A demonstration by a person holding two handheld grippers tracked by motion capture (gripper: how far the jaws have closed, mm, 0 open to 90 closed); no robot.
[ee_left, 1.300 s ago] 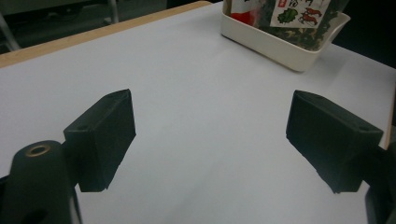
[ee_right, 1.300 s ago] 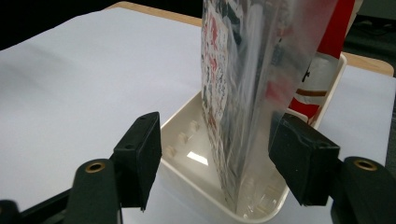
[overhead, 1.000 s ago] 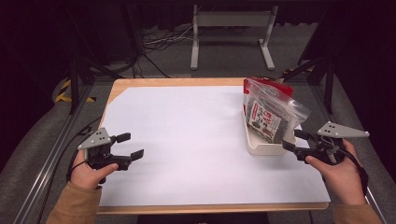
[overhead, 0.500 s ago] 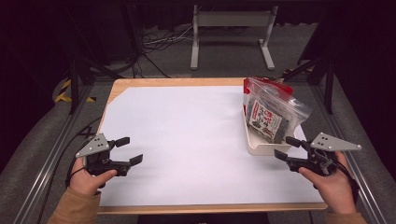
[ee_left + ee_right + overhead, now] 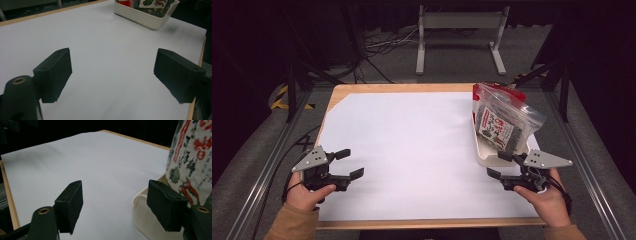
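A white tray [image 5: 486,156] stands at the table's right side, holding a clear zip bag [image 5: 502,120] of printed red and black packets that leans upright. My right gripper [image 5: 498,165] is open just in front of the tray's near end, with nothing between its jaws. In the right gripper view the tray [image 5: 145,217] and the bag [image 5: 192,162] lie just past the right jaw of that gripper [image 5: 115,192]. My left gripper [image 5: 351,163] is open and empty over the near left of the table. In the left gripper view, that gripper [image 5: 112,62] faces the tray [image 5: 150,21] far across the sheet.
A white sheet [image 5: 412,140] covers the wooden table, whose edge shows at the back and front. A metal stand [image 5: 459,30] and cables lie on the floor beyond the table. Rails run along both sides.
Both grippers have drawn back toward the near edge. The right one has come away from the tray's side to its near end. The tray and bag have not moved.
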